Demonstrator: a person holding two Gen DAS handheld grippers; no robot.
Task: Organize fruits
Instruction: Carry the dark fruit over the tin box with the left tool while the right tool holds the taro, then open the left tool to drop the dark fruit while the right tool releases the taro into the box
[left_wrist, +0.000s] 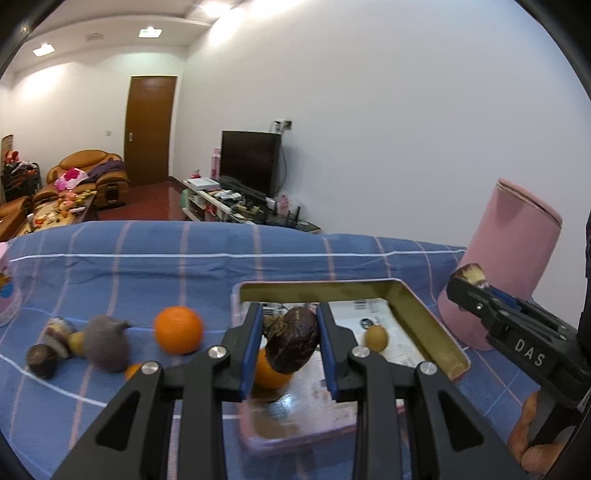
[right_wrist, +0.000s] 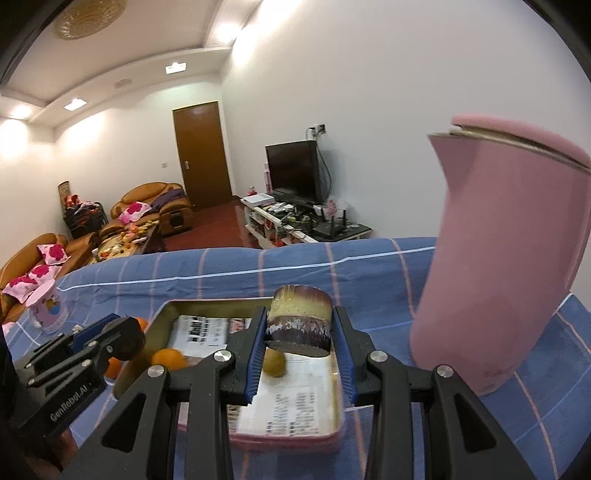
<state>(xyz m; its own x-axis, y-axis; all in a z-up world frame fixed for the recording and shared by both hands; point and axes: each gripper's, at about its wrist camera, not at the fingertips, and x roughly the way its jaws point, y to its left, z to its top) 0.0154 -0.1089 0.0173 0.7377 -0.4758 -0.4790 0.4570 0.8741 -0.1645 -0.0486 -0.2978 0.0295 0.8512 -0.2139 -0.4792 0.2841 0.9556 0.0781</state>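
left wrist view, nearest first: the left gripper (left_wrist: 290, 341), jaws nearly closed, clamps a dark brown glossy oval fruit (left_wrist: 293, 339) across its middle, over the pink-rimmed gold metal tray (left_wrist: 424, 325); it looks firm and smooth, probably light and apt to slip; a round orange (left_wrist: 178, 329) lies on the blue checked cloth at nine o'clock of it; right wrist view: the right gripper (right_wrist: 299, 328) pinches a stubby purple-and-yellow cane-like cylinder (right_wrist: 300, 319) by its sides, likely stiff, above the tray.
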